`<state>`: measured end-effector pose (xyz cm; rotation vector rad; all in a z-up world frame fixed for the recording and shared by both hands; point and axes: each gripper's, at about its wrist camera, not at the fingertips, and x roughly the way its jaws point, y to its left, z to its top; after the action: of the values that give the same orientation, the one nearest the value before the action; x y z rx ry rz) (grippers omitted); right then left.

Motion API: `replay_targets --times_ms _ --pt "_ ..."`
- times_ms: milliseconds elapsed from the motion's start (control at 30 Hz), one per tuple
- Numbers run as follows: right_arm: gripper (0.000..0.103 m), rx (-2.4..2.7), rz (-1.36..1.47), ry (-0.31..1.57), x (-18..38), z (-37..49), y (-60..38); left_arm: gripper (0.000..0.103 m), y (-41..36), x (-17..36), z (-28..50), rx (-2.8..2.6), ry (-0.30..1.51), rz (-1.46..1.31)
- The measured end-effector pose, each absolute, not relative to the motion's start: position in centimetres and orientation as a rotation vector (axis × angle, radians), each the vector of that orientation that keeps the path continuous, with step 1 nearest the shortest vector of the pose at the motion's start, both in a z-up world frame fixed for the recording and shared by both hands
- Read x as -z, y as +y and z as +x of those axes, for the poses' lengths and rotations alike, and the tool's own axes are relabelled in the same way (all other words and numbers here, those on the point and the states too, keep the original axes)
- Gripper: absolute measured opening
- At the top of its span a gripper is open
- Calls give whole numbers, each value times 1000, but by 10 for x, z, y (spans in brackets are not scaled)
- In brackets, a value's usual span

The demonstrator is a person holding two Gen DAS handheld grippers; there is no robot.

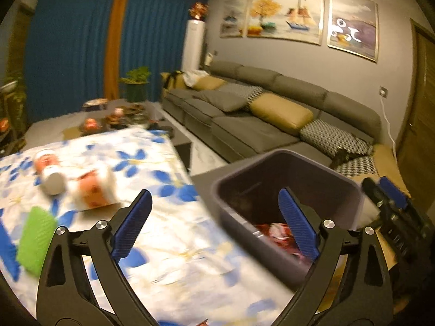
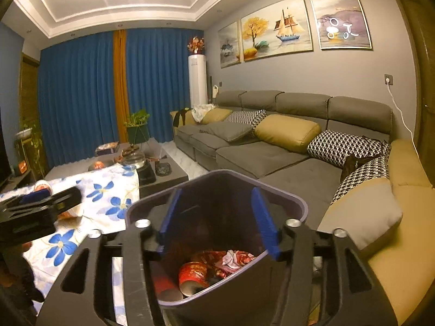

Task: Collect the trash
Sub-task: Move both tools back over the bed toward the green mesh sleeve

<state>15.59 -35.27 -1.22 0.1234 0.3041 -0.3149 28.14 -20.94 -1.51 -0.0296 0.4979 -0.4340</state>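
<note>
Left claw (image 1: pixel 214 224) stands wide with nothing between its blue pads, hovering over the counter's (image 1: pixel 190 266) flowered cloth beside the trash bin (image 1: pixel 233 187). Right claw (image 2: pixel 218 221) hangs above the bin's mouth, jaws parted, gripping nothing. Inside the dark bin: a red paper cup (image 2: pixel 193 275) on its side, crumpled red-and-pink wrappers (image 2: pixel 233 259). On the counter left of the bin: two red-and-white containers (image 1: pixel 92 187), toppled, and a green pad (image 1: pixel 36 241), all blurred. Printing on the cup and containers cannot be read.
</note>
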Motion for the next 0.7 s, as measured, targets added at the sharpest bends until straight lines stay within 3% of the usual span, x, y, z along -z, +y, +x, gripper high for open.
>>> replay_targets --times_ms 167,267,700 --pt "76 290 132 273 4 144 -338 94 -156 16 260 313 460 -27" --pt "80 247 118 276 3 140 -318 94 -117 21 247 224 462 -30" --pt "81 -13 60 332 9 154 -186 94 29 22 200 -89 451 -93"
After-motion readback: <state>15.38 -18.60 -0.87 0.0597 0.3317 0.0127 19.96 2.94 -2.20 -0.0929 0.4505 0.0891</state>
